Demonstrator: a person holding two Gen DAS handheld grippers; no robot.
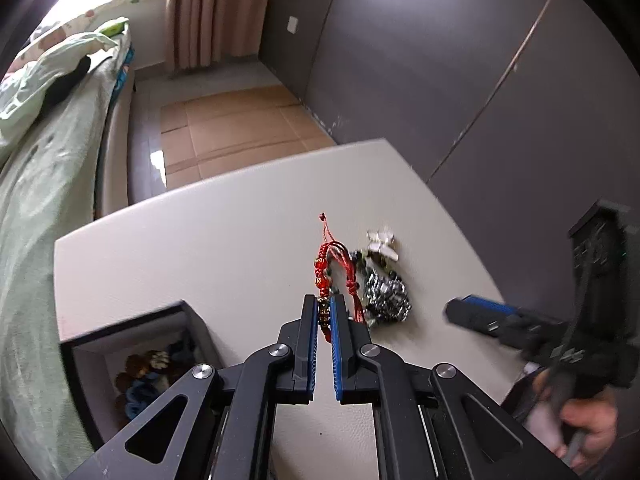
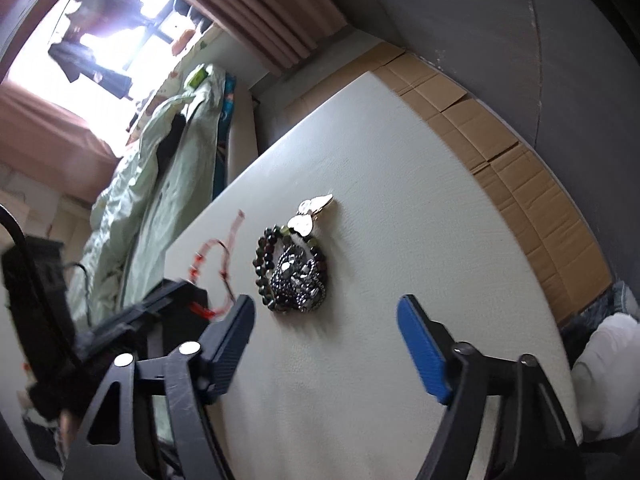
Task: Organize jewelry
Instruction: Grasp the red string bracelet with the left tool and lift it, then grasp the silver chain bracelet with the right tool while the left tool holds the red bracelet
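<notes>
Off the desk's left edge, a bed (image 1: 48, 184) with pale green bedding runs beside it, and flattened cardboard (image 1: 236, 128) covers the floor past the desk's far edge. At the near left corner of the white desk (image 1: 200, 248) sits an open dark box (image 1: 132, 356) with several bead bracelets (image 1: 148, 368) lying in it.

Just right of the box, the left gripper (image 1: 324, 312) has its jaws closed on a red cord bracelet (image 1: 326, 272), pinching its beaded section between the blue pads. The rest of the bracelet trails from the tips toward the far edge, its knotted red cords hanging loosely; whether its far end touches the desk cannot be told.

Near the middle of the desk, just right of the red bracelet, lies a small heap of jewelry: a dark bead bracelet (image 2: 266, 264) ringed around a tangled silvery piece (image 2: 298, 280), with a pale butterfly-shaped ornament (image 2: 312, 212) touching its far side.

Toward the right edge, the right gripper (image 2: 326, 312) hangs above the desk on the near side of the heap, its jaws standing wide apart with nothing between them. A person's hand (image 1: 588, 428) grips its handle.
</notes>
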